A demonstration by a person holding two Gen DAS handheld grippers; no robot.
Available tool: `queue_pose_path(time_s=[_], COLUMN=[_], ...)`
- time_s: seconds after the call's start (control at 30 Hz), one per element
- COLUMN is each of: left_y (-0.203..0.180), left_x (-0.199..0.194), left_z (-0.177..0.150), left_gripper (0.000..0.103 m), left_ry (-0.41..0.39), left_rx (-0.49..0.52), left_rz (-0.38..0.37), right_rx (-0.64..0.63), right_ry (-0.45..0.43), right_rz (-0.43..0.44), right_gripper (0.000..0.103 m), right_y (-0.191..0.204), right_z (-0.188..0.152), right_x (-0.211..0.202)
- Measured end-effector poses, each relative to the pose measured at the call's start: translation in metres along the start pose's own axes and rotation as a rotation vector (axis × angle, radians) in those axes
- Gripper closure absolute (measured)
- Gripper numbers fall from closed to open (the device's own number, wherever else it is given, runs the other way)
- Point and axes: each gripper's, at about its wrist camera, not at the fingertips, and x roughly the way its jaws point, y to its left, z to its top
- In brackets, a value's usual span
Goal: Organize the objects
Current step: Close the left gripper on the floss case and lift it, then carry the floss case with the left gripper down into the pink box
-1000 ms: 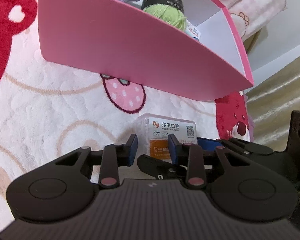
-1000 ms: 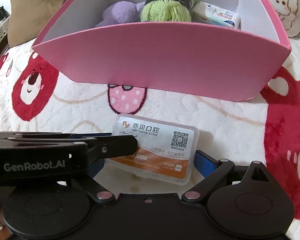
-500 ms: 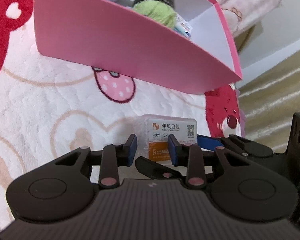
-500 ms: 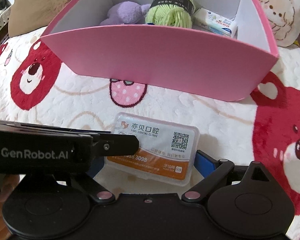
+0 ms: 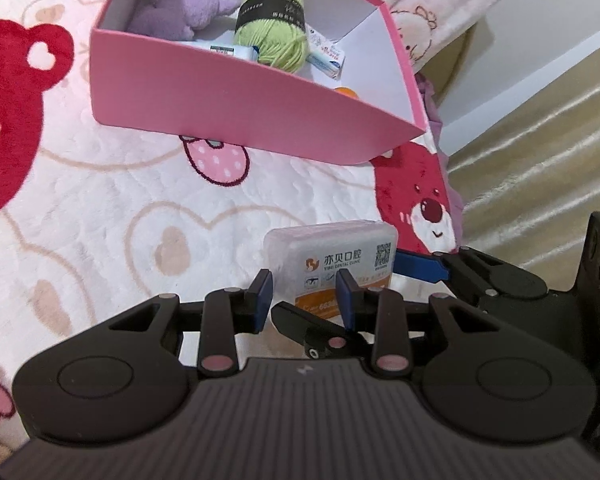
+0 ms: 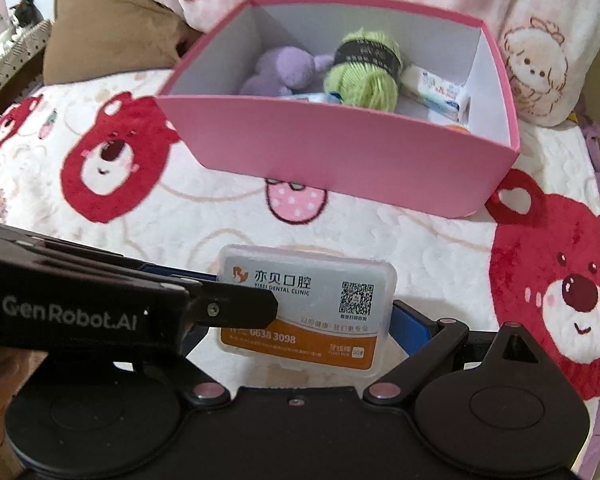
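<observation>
On a bear-print fleece bed blanket [image 6: 180,240], the pink cardboard box [image 6: 340,160] at twelve o'clock already holds several items, while the right tongs [image 6: 304,320] grip the last translucent dental-floss case [image 6: 306,308]; left tongs [image 5: 304,292] gape empty.

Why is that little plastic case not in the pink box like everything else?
The plastic case is the odd one out: the right gripper holds it above the blanket, while the yarn and plush toy already lie in the pink box.
</observation>
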Motion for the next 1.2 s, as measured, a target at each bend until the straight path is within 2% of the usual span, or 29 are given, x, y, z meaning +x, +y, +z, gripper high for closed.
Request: queue_pose_path(time_s=[0.13,0.3,0.6,0.83,0.93,1.03,1.2], left_y=[0.0,0.0,-0.018,-0.033,-0.045,-0.049,-0.054], left_x=[-0.02,-0.048,-0.094,-0.127,-0.139,-0.15,-0.164], left_z=[-0.007,-0.017,-0.016,-0.004,0.005,0.019,0.049], left_gripper=[0.071,0.072,0.072,0.072,0.071,0.07,0.069], left_ry=[-0.034,-0.067,-0.148,-0.224,-0.243,-0.253,-0.288], left_rx=[0.025,0.032,0.105,0.134,0.195,0.208,0.211], left_rz=[-0.007,-0.033,-0.015,0.007,0.055,0.086,0.097], right_rx=[0.008,0.009,0.005,-0.029,-0.059,-0.078,-0.09], right_ry=[-0.046,-0.1,-0.207,-0.282,-0.295,-0.309,-0.343], right_rz=[0.035,0.038,0.039,0.015,0.006,0.009,0.005], right_gripper=[0.006,0.006,0.008,0.008,0.008,0.008,0.008], right_y=[0.007,0.023,0.043,0.059,0.067,0.074,0.077], right_z=[-0.005,-0.013,-0.009,0.01,0.025,0.04,0.07], right_x=[-0.019,-0.037,-0.072,-0.099,-0.108,-0.115,-0.123])
